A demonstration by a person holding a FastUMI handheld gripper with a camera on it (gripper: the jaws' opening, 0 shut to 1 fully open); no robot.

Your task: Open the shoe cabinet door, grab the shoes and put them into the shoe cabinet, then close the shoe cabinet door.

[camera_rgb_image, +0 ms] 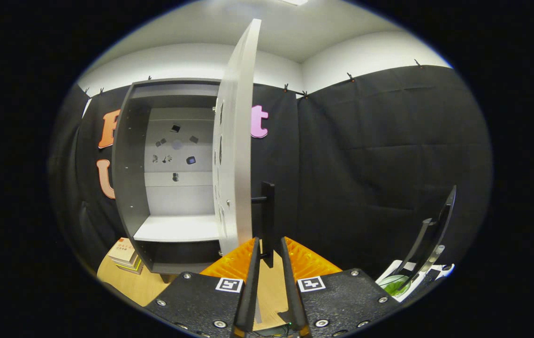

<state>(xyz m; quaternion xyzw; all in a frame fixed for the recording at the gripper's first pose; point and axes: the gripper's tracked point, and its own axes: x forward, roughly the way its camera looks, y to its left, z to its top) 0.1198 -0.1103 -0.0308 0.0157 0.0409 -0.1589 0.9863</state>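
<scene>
The grey shoe cabinet [128, 164] stands against the booth wall with its door [234, 155] swung wide, edge-on to me. Inside I see a white shelf [178, 227] and a pale back panel with small dark marks. The door's black bar handle [268, 216] hangs on the outer face, and its lower end reaches down between my fingertips. My gripper [269, 244] is open by a narrow gap. A thin gap shows on each side of the handle, so neither finger [253, 263] presses on it.
A stack of books [124, 256] lies on the wooden table [267, 291] by the cabinet's lower left corner. To the right stands a dark tilted stand [431, 234] over a white and green item [393, 284]. Black cloth hangs behind everything.
</scene>
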